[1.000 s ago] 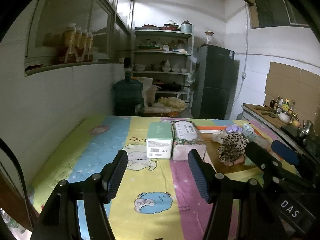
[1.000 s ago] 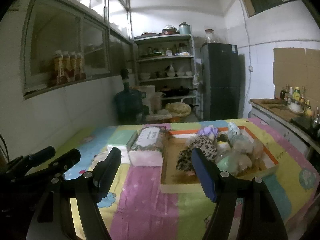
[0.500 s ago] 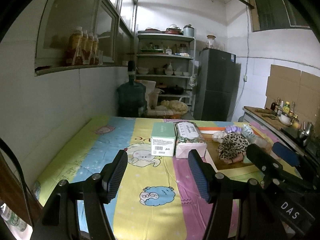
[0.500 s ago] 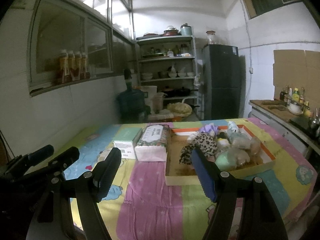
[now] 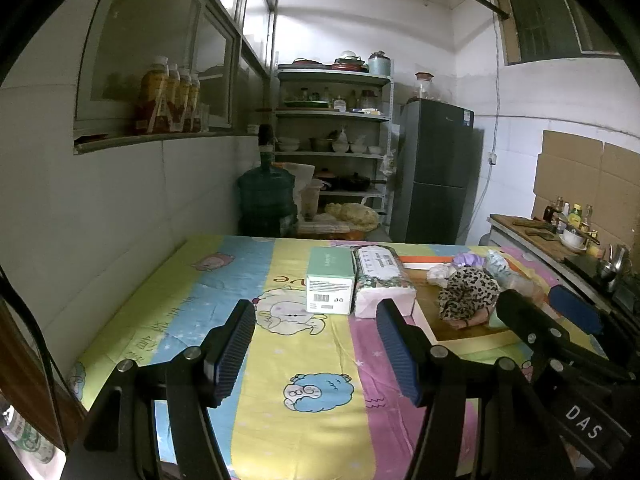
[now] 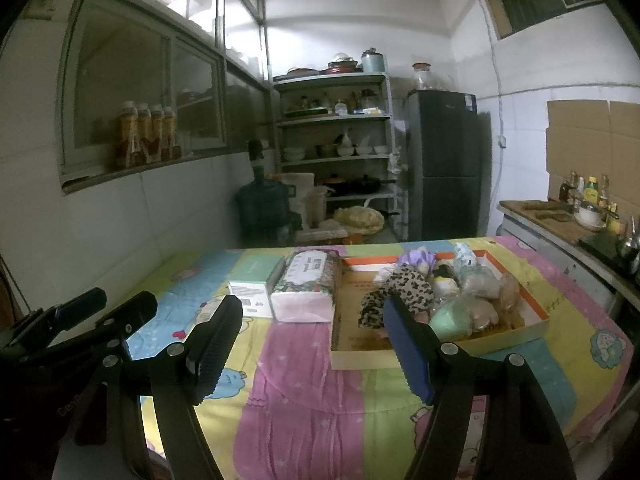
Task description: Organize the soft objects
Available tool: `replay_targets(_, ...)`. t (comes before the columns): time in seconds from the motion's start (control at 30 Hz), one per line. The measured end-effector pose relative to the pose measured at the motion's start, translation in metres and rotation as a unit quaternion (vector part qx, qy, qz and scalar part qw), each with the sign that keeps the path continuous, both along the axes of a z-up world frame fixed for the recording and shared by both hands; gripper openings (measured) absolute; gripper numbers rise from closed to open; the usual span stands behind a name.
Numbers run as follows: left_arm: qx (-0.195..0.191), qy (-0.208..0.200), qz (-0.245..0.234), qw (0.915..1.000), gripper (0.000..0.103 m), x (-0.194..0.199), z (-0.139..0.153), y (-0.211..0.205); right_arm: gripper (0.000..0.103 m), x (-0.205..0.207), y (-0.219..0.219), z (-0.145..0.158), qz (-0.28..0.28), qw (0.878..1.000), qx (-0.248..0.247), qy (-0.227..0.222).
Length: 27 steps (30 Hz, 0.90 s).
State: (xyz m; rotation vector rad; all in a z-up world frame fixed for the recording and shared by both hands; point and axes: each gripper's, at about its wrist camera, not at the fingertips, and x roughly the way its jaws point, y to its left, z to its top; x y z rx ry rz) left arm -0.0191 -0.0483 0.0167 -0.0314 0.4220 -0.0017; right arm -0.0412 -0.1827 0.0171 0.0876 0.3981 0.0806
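I'm pulling both grippers back and up: over the last second the table has been shrinking in both views and more of the near cloth is showing, so I'm reading this as standing off, not closing in on anything. Left gripper (image 5: 316, 344) is hanging wide open and empty, right gripper (image 6: 314, 344) the same. The soft things (leopard cloth (image 6: 400, 292), purple piece (image 6: 416, 258), pale bundles (image 6: 476, 292)) are sitting piled in the tray (image 6: 536, 322), well ahead of the right fingers and off to the right of the left ones. Tissue pack (image 5: 382, 282) and green box (image 5: 331, 285) are sitting side by side, touching, just left of the tray. This is fitting either sorting done or sorting still pending.
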Motion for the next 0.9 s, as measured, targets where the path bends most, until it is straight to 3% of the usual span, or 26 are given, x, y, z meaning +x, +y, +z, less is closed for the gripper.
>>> replay_targets(0.9, 0.001, -0.002, 0.0, 1.0, 0.063, -0.0012, 0.0011, 0.0009, 0.075, -0.0026, 0.0047, 0.004, 0.009, 1.0, -0.003, -0.003)
